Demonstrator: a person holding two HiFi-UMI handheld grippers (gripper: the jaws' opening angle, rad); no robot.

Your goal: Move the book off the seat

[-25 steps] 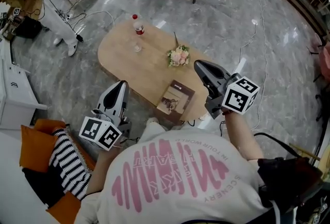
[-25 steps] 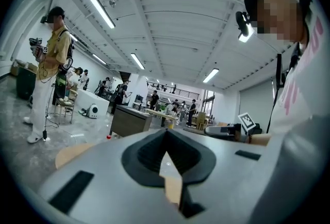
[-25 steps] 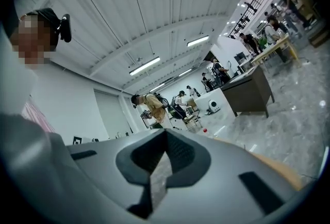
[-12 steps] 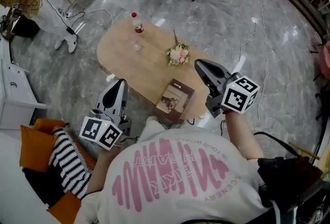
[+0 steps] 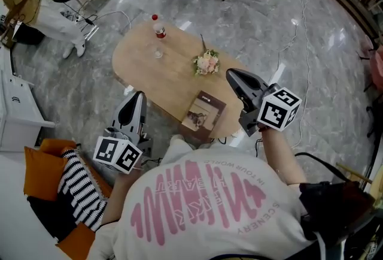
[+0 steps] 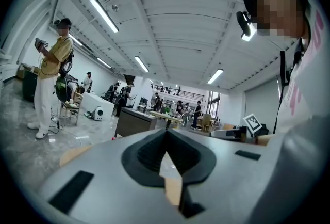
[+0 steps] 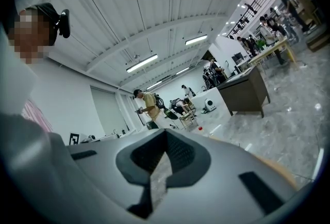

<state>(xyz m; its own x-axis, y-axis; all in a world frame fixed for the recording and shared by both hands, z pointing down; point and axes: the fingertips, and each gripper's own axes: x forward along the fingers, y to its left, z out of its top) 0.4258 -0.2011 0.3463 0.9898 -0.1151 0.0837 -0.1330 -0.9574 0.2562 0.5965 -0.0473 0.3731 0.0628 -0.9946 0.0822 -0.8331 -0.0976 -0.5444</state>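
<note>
1. Tools first: my left tool (image 5: 138, 97) and my right tool (image 5: 231, 75) both have their jaws together with nothing between them.
2. The book (image 5: 204, 114) lies flat on the table (image 5: 149, 67), at the edge nearest me. It is on no seat, so I judge the move already done.
3. Seen from the book, my right tool hangs just beside its right edge, while my left tool sits farther off to its left.
4. The book's long axis runs away from me, roughly toward the flowers (image 5: 207, 65) beyond it.
5. Should the book need another shift, I judge the right hand the nearer one; its jaws would have to open first.
</note>
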